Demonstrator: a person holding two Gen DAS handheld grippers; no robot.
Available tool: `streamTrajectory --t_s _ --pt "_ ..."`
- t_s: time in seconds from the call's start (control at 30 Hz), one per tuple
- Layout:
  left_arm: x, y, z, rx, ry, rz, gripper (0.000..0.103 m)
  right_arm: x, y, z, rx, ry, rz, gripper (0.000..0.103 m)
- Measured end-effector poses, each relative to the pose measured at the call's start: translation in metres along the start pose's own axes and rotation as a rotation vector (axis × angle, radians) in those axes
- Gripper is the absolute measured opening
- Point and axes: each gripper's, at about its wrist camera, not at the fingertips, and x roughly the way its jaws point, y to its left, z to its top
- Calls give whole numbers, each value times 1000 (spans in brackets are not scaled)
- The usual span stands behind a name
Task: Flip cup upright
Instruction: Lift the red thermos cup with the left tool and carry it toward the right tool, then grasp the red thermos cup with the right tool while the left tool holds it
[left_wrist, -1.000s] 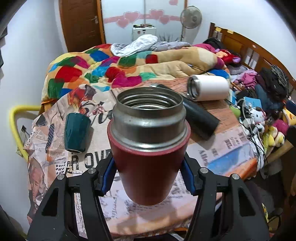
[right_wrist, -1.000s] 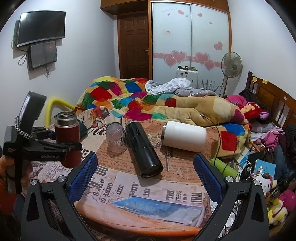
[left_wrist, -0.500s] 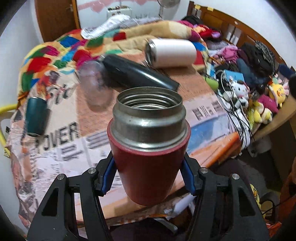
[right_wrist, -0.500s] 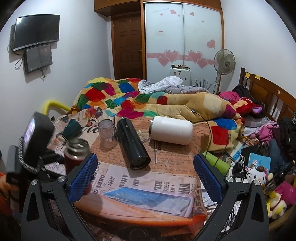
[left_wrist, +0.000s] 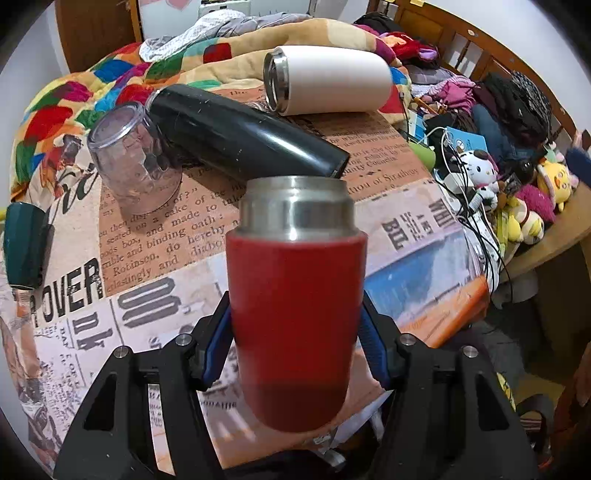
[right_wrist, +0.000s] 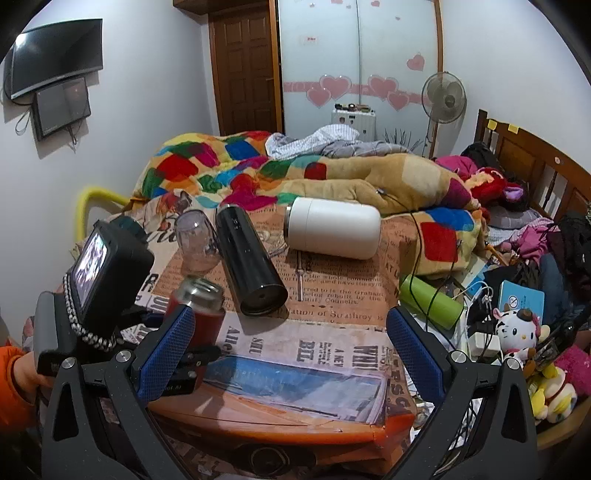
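Note:
My left gripper (left_wrist: 293, 332) is shut on a red cup (left_wrist: 295, 317) with a steel rim. The cup stands upright, mouth up, low over the near part of the newspaper-print table (left_wrist: 155, 236). The red cup also shows in the right wrist view (right_wrist: 197, 308), held at the table's near left. My right gripper (right_wrist: 290, 350) is open and empty above the table's front edge.
A black flask (left_wrist: 243, 136) and a white flask (left_wrist: 328, 79) lie on their sides. A clear cup (left_wrist: 135, 158) stands upside down beside a dark green cup (left_wrist: 24, 243) at the left. Cables, a green bottle (right_wrist: 430, 301) and plush toys (right_wrist: 517, 328) crowd the right.
My left gripper has carried the red cup down and forward to the table's near part, and I now see its side rather than into its mouth. The right gripper has stayed open.

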Motion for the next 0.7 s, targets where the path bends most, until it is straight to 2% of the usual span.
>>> streamTrajectory --t_s 0.3,0.6,0.7 --pt "20 5 -2 -20 26 12 61 17 2 -5 -4 52 -2 103" --pt "15 5 -13 -17 18 32 61 20 11 -7 -15 76 4 103" --pt "1 5 -21 -16 -13 31 61 22 12 -6 -7 84 20 103"
